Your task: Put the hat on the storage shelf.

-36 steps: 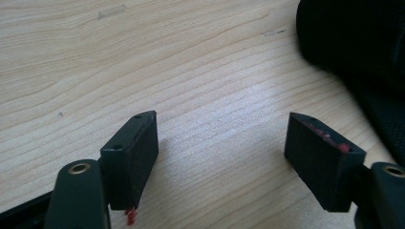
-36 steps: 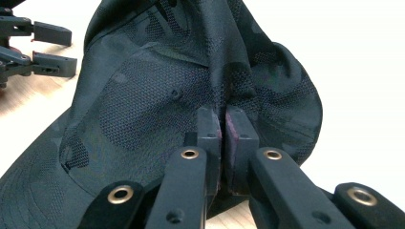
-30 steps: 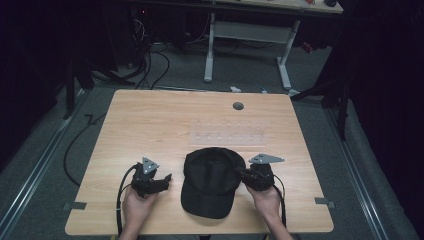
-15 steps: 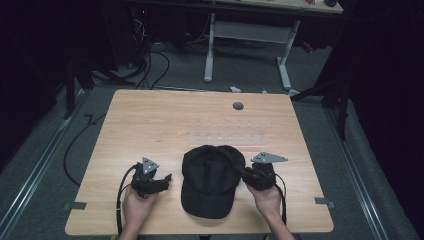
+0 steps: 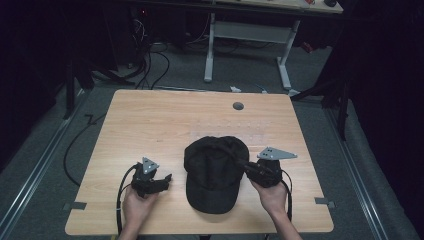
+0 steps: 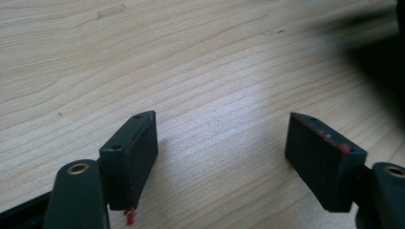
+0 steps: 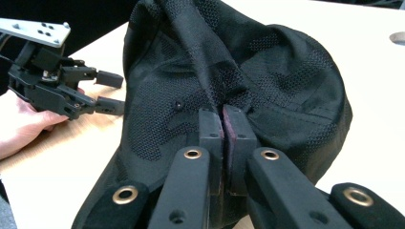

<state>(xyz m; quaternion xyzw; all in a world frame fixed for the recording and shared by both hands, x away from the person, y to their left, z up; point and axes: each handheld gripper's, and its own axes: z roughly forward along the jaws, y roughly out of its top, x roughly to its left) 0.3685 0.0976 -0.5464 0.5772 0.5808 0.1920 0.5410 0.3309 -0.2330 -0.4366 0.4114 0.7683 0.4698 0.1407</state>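
Here, the right gripper (image 7: 222, 125) has its jaws clamped on a fold of the black cap (image 5: 215, 170) at the desk's (image 5: 165, 125) near edge, apparently to lift it; the left gripper (image 5: 159, 181) waits beside, jaws apart.

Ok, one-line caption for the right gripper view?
Right gripper pinches a fold of the black cap on the wooden table; left gripper open alongside.

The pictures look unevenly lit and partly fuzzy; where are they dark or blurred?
High view: light falls on the table, the floor around is dark. Left gripper view: sharp wood grain, with a blurred dark shadow at upper right. Right gripper view: cap mesh crisp, the nearest jaw parts soft.
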